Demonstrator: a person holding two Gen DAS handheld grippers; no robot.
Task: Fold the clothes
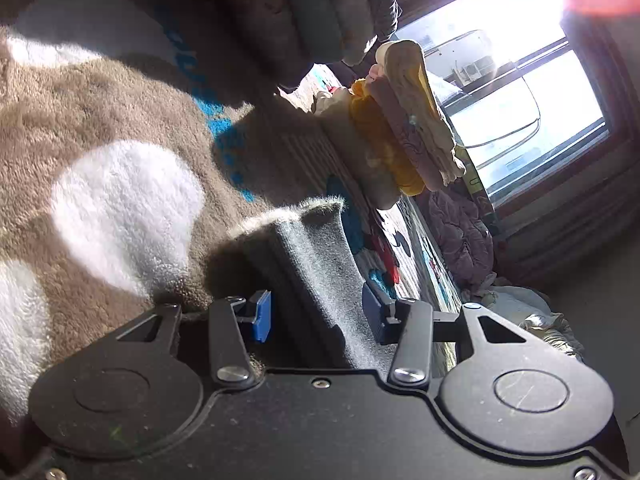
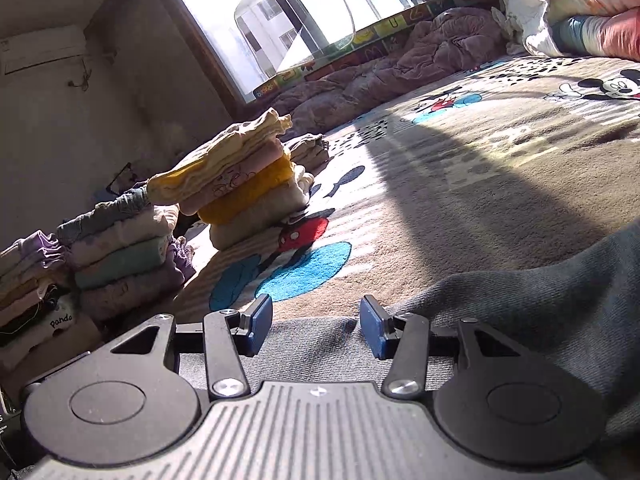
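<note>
Left gripper (image 1: 316,316): blue pads apart, a thick bunched fold of the dark grey garment (image 1: 308,264) standing up between them. The cloth fills most of the gap, but I can't tell whether the pads actually press on it, so the grasp is unconfirmed. Right gripper (image 2: 316,330): fingers released, clear gap between the pads, nothing clamped. The same grey garment (image 2: 540,300) lies flat under and just ahead of it, spreading off to the right.

The garment sits on the bed, on the brown fleece blanket (image 1: 120,128) with white patches and the Mickey Mouse cartoon print (image 2: 616,84).

Progress, as I judge it: well along overall. Several neat stacks stand nearby: one with yellow and pink tops (image 2: 248,176), another with teal and purple pieces (image 2: 124,248), more at the far left edge. The current grey piece is mid-fold: one end gathered up, the rest lumpy and not squared off.

Left to do: finish the grey item and stack it. A loose heap of cream and pink fabric (image 2: 568,4) at the far corner looks unfolded. The crumpled mauve cover (image 2: 360,80) under the window (image 2: 288,12) may be bedding, not laundry.
</note>
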